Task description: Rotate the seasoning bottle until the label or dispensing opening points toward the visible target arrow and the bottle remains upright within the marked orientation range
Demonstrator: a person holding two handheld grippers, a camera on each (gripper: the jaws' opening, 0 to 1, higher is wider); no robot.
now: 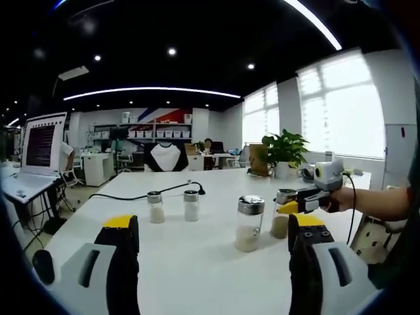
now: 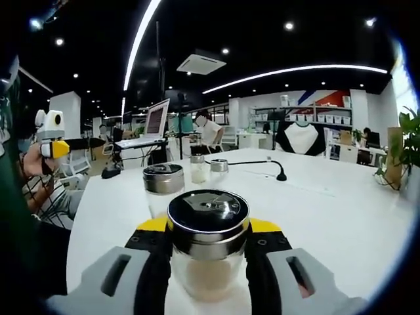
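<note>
Right now, bottle [image 2: 208,246] upright btwn R gripper [image 2: 208,244] jaws, clamped, L gripper [image 1: 213,239] spread wide, nothing in it, table [image 2: 328,210] below.

no readable text anywhere: laptop screen [image 1: 41,145] lines too small to read, seasoning bottle [image 2: 208,244] shows no legible label

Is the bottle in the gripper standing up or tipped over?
Standing up. The bottle sits upright between the right gripper jaws, its metal cap level on top, base on the white table.
</note>
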